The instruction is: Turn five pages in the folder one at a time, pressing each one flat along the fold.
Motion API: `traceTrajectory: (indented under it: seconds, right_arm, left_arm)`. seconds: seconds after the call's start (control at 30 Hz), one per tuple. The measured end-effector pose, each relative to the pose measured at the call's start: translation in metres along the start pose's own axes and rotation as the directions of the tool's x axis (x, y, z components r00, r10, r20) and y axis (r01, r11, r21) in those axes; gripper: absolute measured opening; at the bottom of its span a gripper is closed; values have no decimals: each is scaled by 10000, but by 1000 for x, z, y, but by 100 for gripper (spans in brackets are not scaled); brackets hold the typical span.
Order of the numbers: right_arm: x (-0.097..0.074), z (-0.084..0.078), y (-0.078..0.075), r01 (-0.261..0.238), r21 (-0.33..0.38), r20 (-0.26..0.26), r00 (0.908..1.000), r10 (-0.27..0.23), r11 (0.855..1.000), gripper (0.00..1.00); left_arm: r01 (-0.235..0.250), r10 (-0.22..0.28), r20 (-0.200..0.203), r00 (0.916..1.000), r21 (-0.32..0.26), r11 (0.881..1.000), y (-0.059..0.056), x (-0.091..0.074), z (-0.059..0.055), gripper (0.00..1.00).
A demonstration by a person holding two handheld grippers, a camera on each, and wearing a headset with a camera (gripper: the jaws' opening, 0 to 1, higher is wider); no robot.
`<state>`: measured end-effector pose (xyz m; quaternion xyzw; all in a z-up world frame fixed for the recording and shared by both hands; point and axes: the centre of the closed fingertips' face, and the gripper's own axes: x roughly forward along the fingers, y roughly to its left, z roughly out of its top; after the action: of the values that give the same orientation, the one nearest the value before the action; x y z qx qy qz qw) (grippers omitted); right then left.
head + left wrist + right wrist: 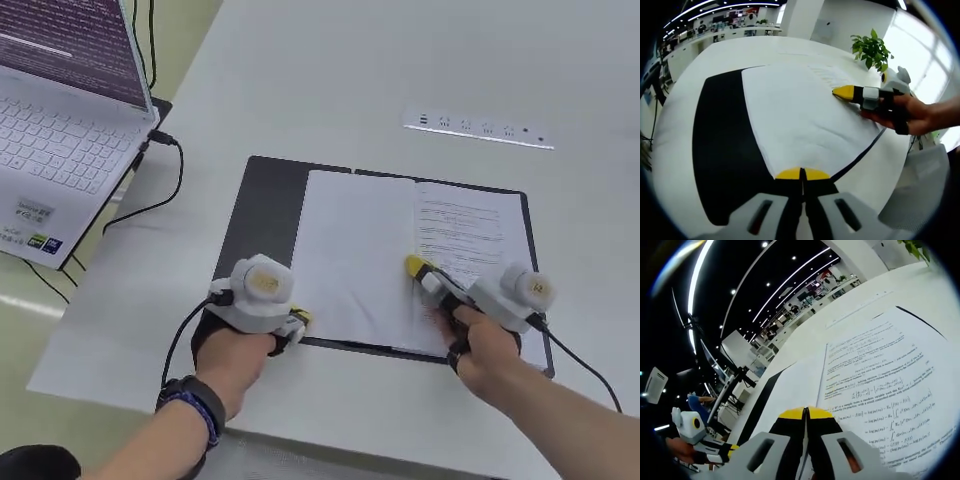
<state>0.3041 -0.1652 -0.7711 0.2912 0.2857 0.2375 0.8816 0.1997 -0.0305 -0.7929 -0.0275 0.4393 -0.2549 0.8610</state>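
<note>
A black folder (262, 205) lies open on the white table. Its left page (352, 250) is blank white, its right page (468, 235) is printed with text. My left gripper (298, 320) is shut, its yellow tips resting at the near corner of the blank page (790, 115), on the folder's near edge. My right gripper (416, 267) is shut, with nothing between its yellow tips, which press down near the fold (821, 375) low on the printed page (880, 375). The right gripper (842, 92) also comes into the left gripper view, lying on the paper.
An open white laptop (60, 130) sits at the far left on the table with a black cable (165, 190) running toward the folder. A flush power strip (478, 128) lies beyond the folder. A green plant (871, 50) stands at the table's far end.
</note>
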Motion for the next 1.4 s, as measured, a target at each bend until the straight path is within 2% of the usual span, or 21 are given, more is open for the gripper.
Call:
traceTrajectory:
  seconds: [0.4,0.6,0.97,1.4]
  right_arm:
    - [-19,-22,0,-19,-24,-216,9998,18,10000,0]
    - [-32,-36,4,-34,-65,-330,9994,32,10000,0]
    - [-46,-50,12,-19,-134,-462,9989,13,9999,0]
    - [-69,-71,19,-107,-352,-754,9971,80,9993,0]
  left_arm:
    - [92,-89,-65,9999,412,9991,-1,0,0,0]
    - [195,-189,-128,9997,498,9986,-2,0,0,0]
    - [341,-332,-145,9993,620,9975,-2,1,0,0]
    - [332,-322,-146,9994,810,9962,-2,0,0,0]
